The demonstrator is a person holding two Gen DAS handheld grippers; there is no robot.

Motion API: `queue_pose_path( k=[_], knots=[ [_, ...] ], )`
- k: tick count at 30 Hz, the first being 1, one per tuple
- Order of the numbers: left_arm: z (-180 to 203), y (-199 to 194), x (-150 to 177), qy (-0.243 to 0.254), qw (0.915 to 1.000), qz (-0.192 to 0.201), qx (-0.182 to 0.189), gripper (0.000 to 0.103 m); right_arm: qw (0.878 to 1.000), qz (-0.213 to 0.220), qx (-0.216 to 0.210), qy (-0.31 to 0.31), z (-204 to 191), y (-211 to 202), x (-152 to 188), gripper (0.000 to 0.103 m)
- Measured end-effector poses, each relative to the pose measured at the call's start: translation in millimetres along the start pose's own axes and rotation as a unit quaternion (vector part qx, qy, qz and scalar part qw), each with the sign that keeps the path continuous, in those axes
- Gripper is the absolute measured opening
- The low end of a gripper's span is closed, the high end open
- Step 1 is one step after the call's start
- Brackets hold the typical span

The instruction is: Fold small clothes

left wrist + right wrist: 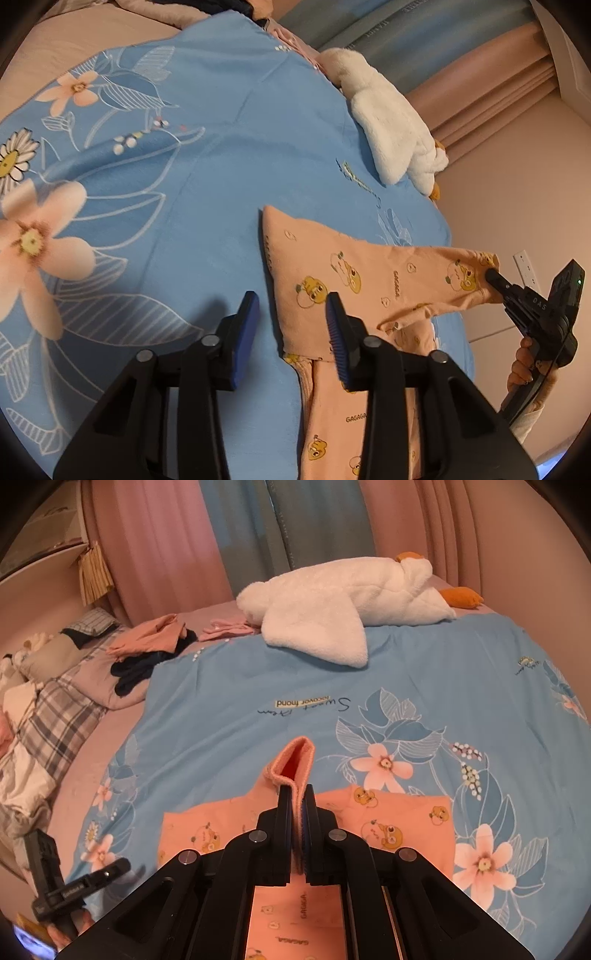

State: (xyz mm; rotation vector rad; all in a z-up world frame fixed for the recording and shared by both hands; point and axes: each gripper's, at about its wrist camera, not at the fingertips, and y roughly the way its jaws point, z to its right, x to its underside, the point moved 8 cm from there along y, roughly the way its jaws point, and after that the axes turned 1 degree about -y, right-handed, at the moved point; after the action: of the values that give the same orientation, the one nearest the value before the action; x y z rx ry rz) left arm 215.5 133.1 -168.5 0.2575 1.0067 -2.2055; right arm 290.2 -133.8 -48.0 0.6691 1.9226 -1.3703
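A peach child's garment [369, 280] printed with cartoon bears lies on the blue floral sheet [207, 177]. My left gripper [291, 299] hovers open over the garment's near left edge. One pad is over the sheet and the other over the cloth, and the fabric edge lies loosely between them. My right gripper [297, 790] is shut on the garment's ribbed cuff [295, 757], which stands up folded between the pads. In the left wrist view the right gripper [493, 275] pinches that end at the far right and lifts it off the bed. The left gripper [122, 866] shows at the lower left of the right wrist view.
A white plush goose [332, 602] lies at the sheet's far edge. A heap of pink and dark clothes [147, 646] and plaid bedding [55, 716] lie to the left. Curtains [258, 524] hang behind the bed. A wall socket [526, 266] is beside the bed's right edge.
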Motion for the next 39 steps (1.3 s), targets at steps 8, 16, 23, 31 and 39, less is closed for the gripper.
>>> queue_pose_path(
  k=[8,16,23,31,39],
  knots=[
    [4,21,10,0.017,0.9992,-0.034,-0.016,0.033,1.000,-0.003,0.006,0.004,6,3,2,0.006],
    [4,34,18,0.023,0.9978,-0.057,-0.025,0.033,1.000,-0.004,0.009,0.007,10,4,2,0.006],
    [2,42,23,0.019,0.9969,-0.071,-0.028,0.033,1.000,-0.004,0.017,0.001,11,4,3,0.006],
    [1,45,25,0.019,0.9965,-0.074,-0.032,0.033,1.000,-0.006,0.017,0.005,11,6,3,0.006],
    [3,46,25,0.020,0.9964,-0.075,-0.034,0.033,1.000,-0.004,0.019,0.007,12,5,3,0.006]
  ],
)
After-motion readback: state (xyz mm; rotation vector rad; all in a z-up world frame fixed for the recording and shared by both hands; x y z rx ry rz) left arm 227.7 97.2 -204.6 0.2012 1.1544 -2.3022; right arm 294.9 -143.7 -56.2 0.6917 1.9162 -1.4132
